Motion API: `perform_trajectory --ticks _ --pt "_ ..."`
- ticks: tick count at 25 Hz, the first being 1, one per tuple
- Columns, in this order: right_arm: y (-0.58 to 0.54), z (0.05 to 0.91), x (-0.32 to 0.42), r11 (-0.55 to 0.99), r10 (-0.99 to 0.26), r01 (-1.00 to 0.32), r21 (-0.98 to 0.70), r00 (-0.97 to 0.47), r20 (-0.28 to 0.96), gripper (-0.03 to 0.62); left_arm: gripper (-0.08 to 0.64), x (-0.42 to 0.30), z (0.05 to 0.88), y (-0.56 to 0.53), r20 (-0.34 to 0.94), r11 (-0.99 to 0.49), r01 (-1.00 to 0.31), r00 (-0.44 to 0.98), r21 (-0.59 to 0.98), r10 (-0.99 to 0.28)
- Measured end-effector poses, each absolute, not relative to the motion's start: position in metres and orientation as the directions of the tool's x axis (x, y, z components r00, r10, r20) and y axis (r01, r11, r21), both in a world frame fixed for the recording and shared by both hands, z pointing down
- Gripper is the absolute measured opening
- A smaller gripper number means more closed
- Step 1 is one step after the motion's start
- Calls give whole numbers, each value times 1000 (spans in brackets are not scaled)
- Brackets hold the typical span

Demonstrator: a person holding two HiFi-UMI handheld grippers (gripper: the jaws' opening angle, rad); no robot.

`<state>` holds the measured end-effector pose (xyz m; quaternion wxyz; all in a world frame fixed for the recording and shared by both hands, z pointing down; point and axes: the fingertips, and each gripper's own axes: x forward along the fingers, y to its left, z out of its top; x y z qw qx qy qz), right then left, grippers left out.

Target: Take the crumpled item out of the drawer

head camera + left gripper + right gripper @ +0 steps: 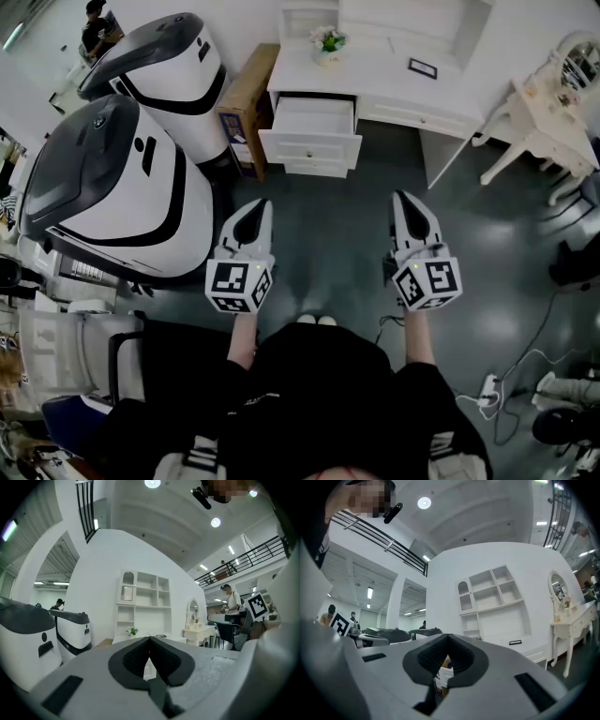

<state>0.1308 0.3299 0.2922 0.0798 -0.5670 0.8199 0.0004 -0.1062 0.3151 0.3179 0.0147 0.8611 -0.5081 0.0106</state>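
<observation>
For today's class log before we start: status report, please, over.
Left gripper shut, empty; right gripper shut, empty. Drawer open ahead, crumpled item not visible from here. White machines left of path, not blocking.

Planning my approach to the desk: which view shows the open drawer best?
Head view: the open drawer shows from above, pulled out of the white desk, though its contents are too small to tell. Both gripper views look level across the room, and the drawer cannot be made out in them.
</observation>
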Motion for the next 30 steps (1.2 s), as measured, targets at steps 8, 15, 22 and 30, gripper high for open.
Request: perform_trajectory --ticks 8,15,22,30 --pt "325 299 143 372 -924 -922 -103 -359 -129 -8 -2 -111 323 317 46 -434 -901 434 13 -900" --pt "309 309 145 399 -915 -908 -131 -385 -120 -8 -2 -110 334 311 69 -400 -916 401 23 -914" --pt "271 315 151 410 -911 -902 -136 -399 -101 -8 -3 -101 339 277 86 -399 -917 400 24 -913" --pt "201 328 146 412 -911 -898 -157 -406 -70 -8 -2 -98 347 206 114 -413 -910 415 37 -903"
